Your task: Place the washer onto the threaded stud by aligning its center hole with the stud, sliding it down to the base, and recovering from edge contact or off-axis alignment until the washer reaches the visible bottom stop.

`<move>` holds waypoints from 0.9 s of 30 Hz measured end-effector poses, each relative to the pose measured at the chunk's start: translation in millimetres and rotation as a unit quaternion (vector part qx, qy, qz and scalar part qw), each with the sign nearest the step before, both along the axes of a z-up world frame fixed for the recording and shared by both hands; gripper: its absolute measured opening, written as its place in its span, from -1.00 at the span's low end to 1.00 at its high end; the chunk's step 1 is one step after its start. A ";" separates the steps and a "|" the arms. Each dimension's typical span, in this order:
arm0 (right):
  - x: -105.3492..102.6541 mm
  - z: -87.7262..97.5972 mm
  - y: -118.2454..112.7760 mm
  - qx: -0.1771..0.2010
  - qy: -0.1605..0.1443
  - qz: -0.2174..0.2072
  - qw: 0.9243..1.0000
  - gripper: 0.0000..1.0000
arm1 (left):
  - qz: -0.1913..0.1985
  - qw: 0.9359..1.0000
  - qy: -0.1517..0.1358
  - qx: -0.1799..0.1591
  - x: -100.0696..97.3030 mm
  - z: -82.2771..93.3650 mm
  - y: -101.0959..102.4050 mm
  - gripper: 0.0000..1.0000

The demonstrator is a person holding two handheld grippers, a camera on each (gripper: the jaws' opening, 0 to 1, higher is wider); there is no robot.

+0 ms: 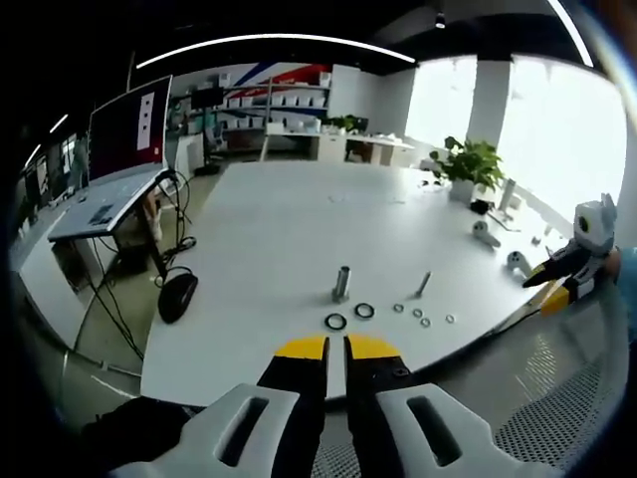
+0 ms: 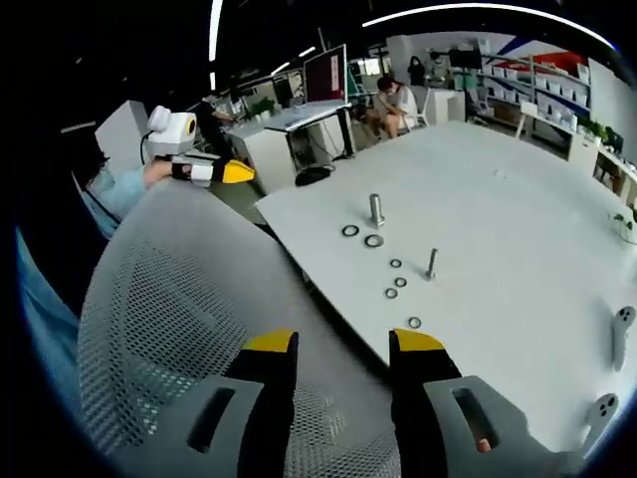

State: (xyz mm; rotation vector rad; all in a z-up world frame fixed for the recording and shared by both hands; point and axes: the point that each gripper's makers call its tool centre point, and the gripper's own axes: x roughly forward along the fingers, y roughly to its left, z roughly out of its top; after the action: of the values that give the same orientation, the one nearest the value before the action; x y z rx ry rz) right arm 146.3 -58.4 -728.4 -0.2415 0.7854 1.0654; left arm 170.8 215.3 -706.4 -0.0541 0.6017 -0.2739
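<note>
The washer (image 1: pixel 335 322) you want lies flat on the white surface (image 1: pixel 299 229), a dark ring just in front of the threaded stud (image 1: pixel 341 283), with a second ring (image 1: pixel 364 311) beside it and four smaller washers (image 1: pixel 423 317) trailing off toward a thinner bolt (image 1: pixel 423 285). In the right gripper view the same pair of rings (image 2: pixel 361 236) sits just below the stud (image 2: pixel 376 209), so nothing is threaded on yet and the whole placement is ahead of you. The stud stands upright, its long axis straight up from the surface, so the washer will have to be lifted, levelled and lowered along that vertical line. Your left tongs (image 1: pixel 334 348) point almost directly at the nearest ring, which lies dead ahead beyond the surface edge; their yellow tips are closed together with nothing between them, so you must part them before reaching in. Your right tongs (image 2: pixel 343 342) are spread apart and empty, hanging over the mesh chair back (image 2: pixel 179 299), with the stud and rings ahead and well apart from them. In my judgement the left hand is nearer and better lined up for the pick. The rings lie flat and thin, so expect the tips to slip off an edge.
</note>
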 end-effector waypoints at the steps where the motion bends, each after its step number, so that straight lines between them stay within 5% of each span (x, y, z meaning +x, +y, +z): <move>1: 1.3 -0.1 -0.2 -0.004 0.000 0.005 1.000 -0.24 | 0.000 1.000 -0.001 0.000 0.1 0.2 0.0 -0.94; 7: 15.2 -5.4 -6.9 -0.018 0.013 0.025 0.999 -0.25 | 0.002 1.000 -0.002 -0.003 0.7 0.6 0.1 -0.95; 14: 19.0 -28.1 -20.2 -0.106 0.024 0.129 0.986 -0.24 | 0.000 1.000 -0.007 0.002 1.5 1.4 0.5 -0.94; 27: 56.6 -45.5 -13.3 -0.135 0.020 0.162 0.977 -0.29 | -0.002 1.000 -0.013 0.004 1.7 2.4 0.5 -0.92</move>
State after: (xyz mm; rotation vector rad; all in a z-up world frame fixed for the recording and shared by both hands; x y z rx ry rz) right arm 202.9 -71.7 -773.9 -0.5968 0.9494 1.2713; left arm 172.5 215.8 -704.0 -0.0416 0.5767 -0.2751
